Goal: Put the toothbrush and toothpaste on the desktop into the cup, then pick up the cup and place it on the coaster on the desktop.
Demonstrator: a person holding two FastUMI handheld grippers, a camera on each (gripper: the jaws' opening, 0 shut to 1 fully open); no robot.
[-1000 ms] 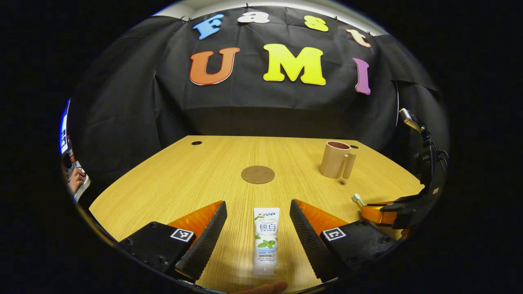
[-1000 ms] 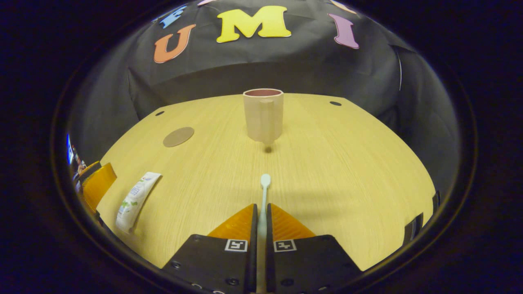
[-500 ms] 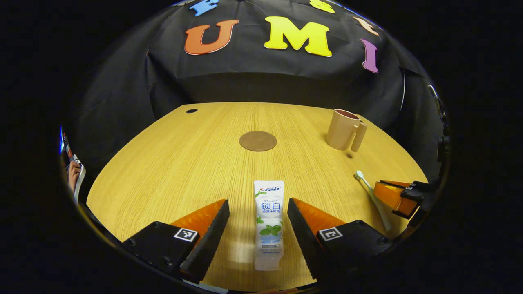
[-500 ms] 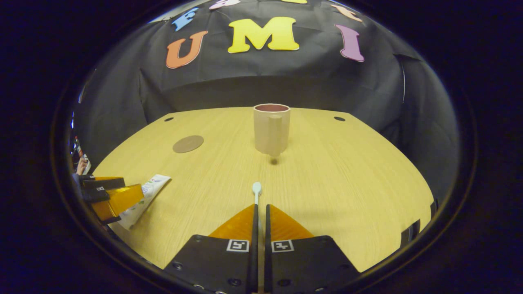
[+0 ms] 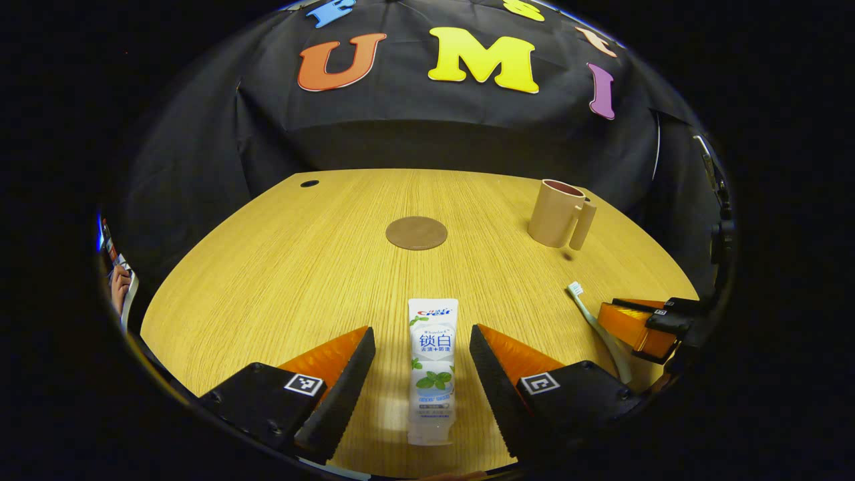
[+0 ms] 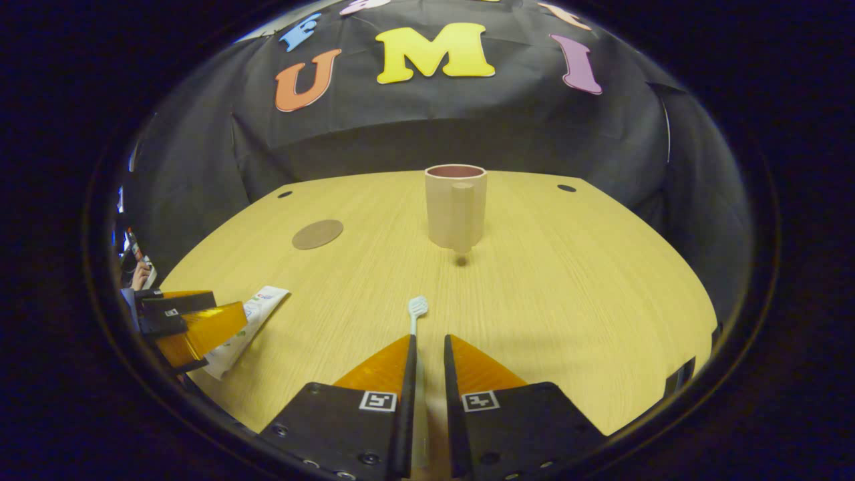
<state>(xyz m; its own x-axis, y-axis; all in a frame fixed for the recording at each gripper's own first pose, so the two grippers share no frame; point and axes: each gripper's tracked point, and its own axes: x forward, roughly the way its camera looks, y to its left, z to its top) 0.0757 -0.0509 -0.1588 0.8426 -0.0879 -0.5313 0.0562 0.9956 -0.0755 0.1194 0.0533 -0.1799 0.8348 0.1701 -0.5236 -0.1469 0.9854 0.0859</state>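
The white toothpaste tube (image 5: pixel 433 364) lies flat on the desk between the wide-apart fingers of my open left gripper (image 5: pixel 421 331), touching neither. The toothbrush (image 6: pixel 417 314) lies on the desk with its handle in the narrow gap of my right gripper (image 6: pixel 429 338). It runs along the left finger, and the right finger stands off it. The beige cup (image 6: pixel 455 207) stands upright beyond the brush head, handle toward me. The round brown coaster (image 5: pixel 416 233) lies mid-desk, left of the cup (image 5: pixel 556 214). In the left gripper view the toothbrush (image 5: pixel 594 324) lies beside the right gripper (image 5: pixel 638 314).
The wooden desk (image 6: pixel 568 280) has cable holes near its back corners (image 5: pixel 309 183) (image 6: pixel 566 188). Black cloth closes the booth behind it. My left gripper (image 6: pixel 194 321) and the toothpaste (image 6: pixel 257 310) sit at the desk's left front. A person's hand (image 5: pixel 120 287) shows at the far left.
My right gripper's fingers, shut tight on the toothbrush handle before, have parted a little. My left gripper tipped down over the toothpaste a second ago and has since held still.
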